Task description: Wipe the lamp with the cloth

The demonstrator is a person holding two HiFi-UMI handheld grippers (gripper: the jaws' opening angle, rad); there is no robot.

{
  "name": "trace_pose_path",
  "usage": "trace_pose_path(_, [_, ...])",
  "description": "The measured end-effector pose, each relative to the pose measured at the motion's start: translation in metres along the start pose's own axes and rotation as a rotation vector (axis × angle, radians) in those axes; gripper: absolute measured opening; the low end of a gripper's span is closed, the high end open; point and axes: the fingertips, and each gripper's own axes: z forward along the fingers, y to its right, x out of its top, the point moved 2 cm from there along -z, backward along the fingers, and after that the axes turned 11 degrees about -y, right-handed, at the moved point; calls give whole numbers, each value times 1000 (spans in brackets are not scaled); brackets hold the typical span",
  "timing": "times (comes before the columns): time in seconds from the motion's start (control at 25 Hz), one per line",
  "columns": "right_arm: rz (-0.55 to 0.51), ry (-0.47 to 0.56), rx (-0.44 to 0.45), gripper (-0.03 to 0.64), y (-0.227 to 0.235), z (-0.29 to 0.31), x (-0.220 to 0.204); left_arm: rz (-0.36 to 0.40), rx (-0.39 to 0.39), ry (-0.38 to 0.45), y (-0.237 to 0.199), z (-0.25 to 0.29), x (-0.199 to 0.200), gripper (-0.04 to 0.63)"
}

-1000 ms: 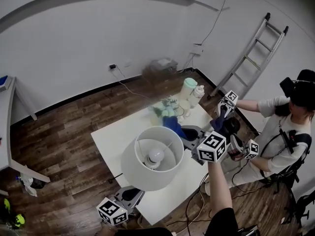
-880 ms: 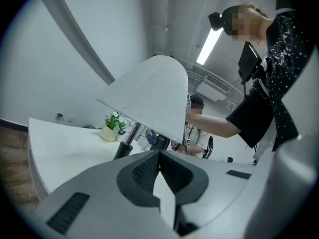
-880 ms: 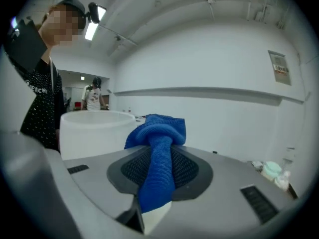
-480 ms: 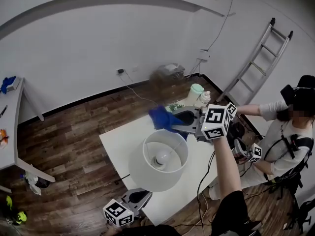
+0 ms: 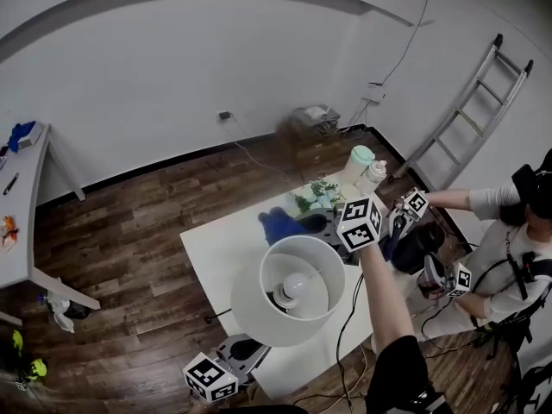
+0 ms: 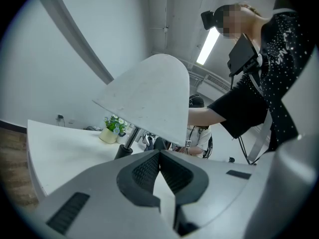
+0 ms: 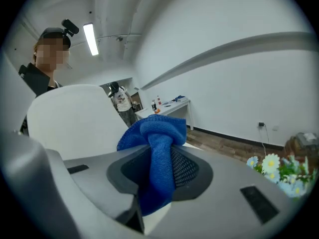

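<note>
The lamp's white shade (image 5: 259, 304) stands mid-table, with the bulb (image 5: 298, 285) visible inside. My right gripper (image 5: 304, 226) is just beyond the shade's far rim, shut on a blue cloth (image 5: 278, 225) that bunches out past its jaws. In the right gripper view the cloth (image 7: 154, 128) hangs between the pads, close to the shade (image 7: 75, 118). My left gripper (image 5: 244, 348) sits low at the table's near edge, below the shade, shut and holding nothing. In the left gripper view the shut left gripper (image 6: 160, 156) points level toward the shade (image 6: 149, 98) and the lamp's pole (image 6: 130, 138).
A pot of flowers (image 5: 315, 198) and a pale jar (image 5: 360, 160) stand at the far corner of the white table (image 5: 216, 248). Another person (image 5: 509, 231) with grippers sits at the right. A ladder (image 5: 470, 102) leans on the wall. A side table (image 5: 26, 231) is at the left.
My right gripper carried the blue cloth from the shade's right side round to its far rim and tilted downward. The left gripper stayed put.
</note>
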Motion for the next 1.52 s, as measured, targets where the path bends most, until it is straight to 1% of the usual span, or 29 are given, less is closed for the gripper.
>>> trace_pose_path(0.08, [-24,-18,-4,107,-3,-2,7,0,-1,3,0,1,2,11])
trace_pose_path(0.28, [-141,-48,-30,107,-21,-26,42,-4,-1,8,1,3,2,11])
trace_pose_path(0.52, [-266,-63,-72,107,-38,-58,83,9,-17,6,-1,1,5,11])
trace_pose_path(0.64, [-338,-92,-79,107,-50,-69,103,23,-25,4,0,2,6,11])
trace_pose_path(0.72, [-415,-149,-62,107,-66,-70,119,33,-25,3,-2,2,7,11])
trace_pose_path(0.76, [-466,-196,-44,107,-77,-69,128,35,-25,3,-2,3,8,11])
trace_pose_path(0.84, [-577,-316,0,107,-101,-58,142,33,-29,7,-1,4,8,11])
trace_pose_path(0.92, [-655,-438,39,107,-116,-39,149,29,-38,17,0,4,9,11])
trace_pose_path(1.0, [-686,-551,72,107,-119,-16,151,30,-46,27,1,4,11,11])
trace_pose_path(1.08, [-693,-664,101,107,-114,8,145,35,-49,34,1,4,12,11])
trace_pose_path(1.16, [-694,-749,117,107,-108,25,137,41,-48,35,2,6,12,11])
trace_pose_path(1.28, [-696,-794,99,107,-100,35,134,41,-45,39,-1,7,15,11])
trace_pose_path(1.52, [-700,-791,17,107,-87,35,138,15,-31,57,-10,2,21,11])
